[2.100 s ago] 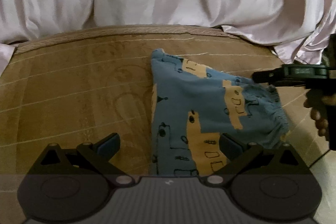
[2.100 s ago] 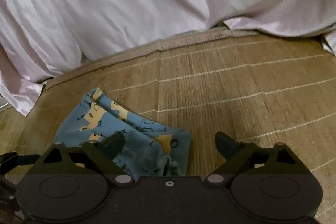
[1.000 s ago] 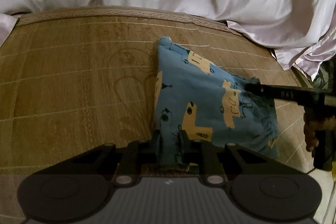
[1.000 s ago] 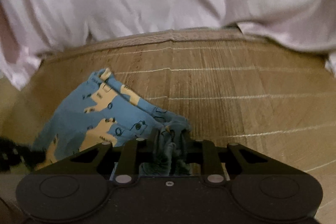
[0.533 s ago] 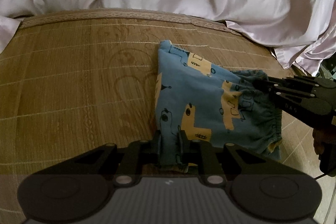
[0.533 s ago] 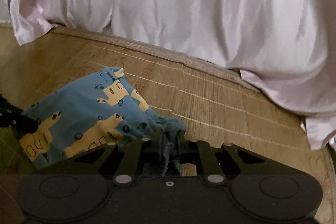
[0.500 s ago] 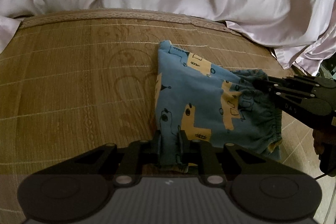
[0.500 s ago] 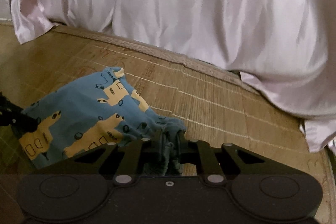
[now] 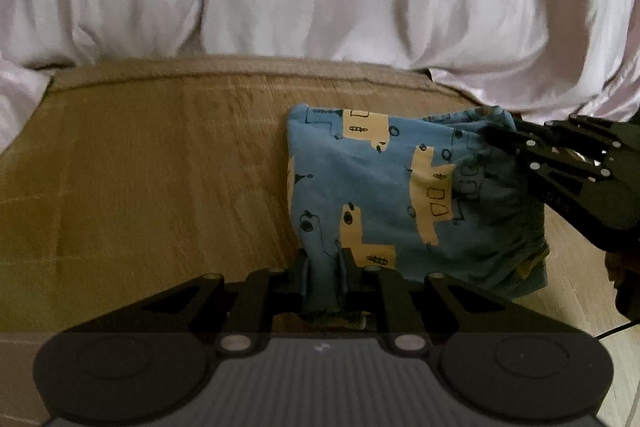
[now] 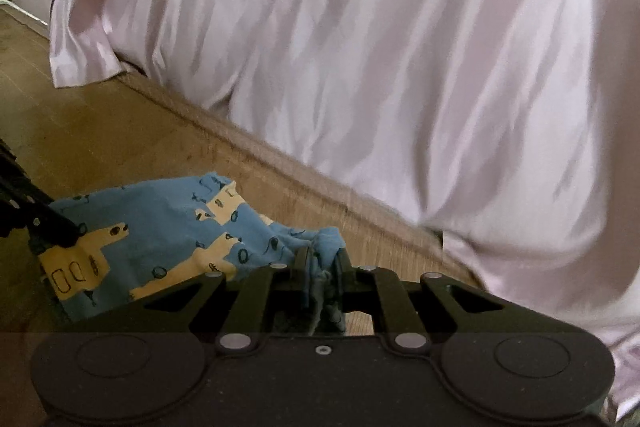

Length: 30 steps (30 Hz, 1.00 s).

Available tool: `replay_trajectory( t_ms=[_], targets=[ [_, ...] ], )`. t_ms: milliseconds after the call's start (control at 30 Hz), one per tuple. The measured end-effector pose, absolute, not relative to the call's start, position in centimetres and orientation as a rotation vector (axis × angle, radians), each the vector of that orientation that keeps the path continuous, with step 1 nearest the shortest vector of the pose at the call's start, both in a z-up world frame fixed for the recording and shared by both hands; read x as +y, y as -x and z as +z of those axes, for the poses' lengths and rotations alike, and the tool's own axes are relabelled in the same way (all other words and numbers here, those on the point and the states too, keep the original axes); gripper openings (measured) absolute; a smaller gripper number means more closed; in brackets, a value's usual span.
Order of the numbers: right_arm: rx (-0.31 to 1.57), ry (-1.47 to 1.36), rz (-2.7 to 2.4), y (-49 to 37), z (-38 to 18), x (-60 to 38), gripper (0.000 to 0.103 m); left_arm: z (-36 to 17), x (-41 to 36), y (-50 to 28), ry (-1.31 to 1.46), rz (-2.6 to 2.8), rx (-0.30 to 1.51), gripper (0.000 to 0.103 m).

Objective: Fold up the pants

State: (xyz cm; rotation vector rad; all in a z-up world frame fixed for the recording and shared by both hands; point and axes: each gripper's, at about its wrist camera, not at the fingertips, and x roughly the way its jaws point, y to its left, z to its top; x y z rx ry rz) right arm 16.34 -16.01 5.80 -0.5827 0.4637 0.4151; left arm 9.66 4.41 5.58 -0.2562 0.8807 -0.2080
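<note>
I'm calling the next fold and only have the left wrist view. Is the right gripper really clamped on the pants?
Observer: Yes. In the right wrist view the right gripper is shut on a bunched edge of the pants.
Operator: What lies past that gripper?
Observer: The white sheet fills most of the view, with a strip of mat in front of it.
Operator: Can you see my gripper from there?
Observer: Yes, the left gripper shows at the far left, its tip at the pants' corner beside a yellow patch.
</note>
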Motion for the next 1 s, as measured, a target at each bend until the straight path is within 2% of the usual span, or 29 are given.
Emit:
replay_trajectory(
  t_ms=[300, 467, 767, 800, 867, 933, 1000],
  targets=[
    [0.329, 0.622, 0.462, -22.6, 9.2, -13.0, 0.011, 8.5, 5.3, -13.5, 0.243, -0.104, 0.764, 0.016],
    [0.295, 0.684, 0.510, -28.2, 9.4, -10.6, 0.011, 8.3, 5.6, -16.5, 0.257, -0.050, 0.732, 0.015],
    [0.496, 0.739, 0.546, -33.0, 0.8, -9.3, 0.013, 2.9, 6.2, -18.9, 0.316, 0.022, 0.844, 0.015],
    [0.502, 0.729, 0.533, -33.0, 0.5, -9.7, 0.015, 2.9, 6.2, -18.7, 0.313, 0.019, 0.835, 0.016],
    [0.511, 0.684, 0.499, -33.3, 0.6, -10.5, 0.028, 2.9, 6.1, -18.4, 0.300, 0.021, 0.828, 0.018],
    [0.515, 0.647, 0.479, -33.4, 0.9, -11.2, 0.034, 2.9, 6.5, -18.4, 0.302, 0.025, 0.837, 0.023],
    [0.513, 0.604, 0.477, -33.0, 1.7, -11.5, 0.046, 3.3, 6.8, -18.0, 0.312, 0.031, 0.835, 0.025]
  ],
)
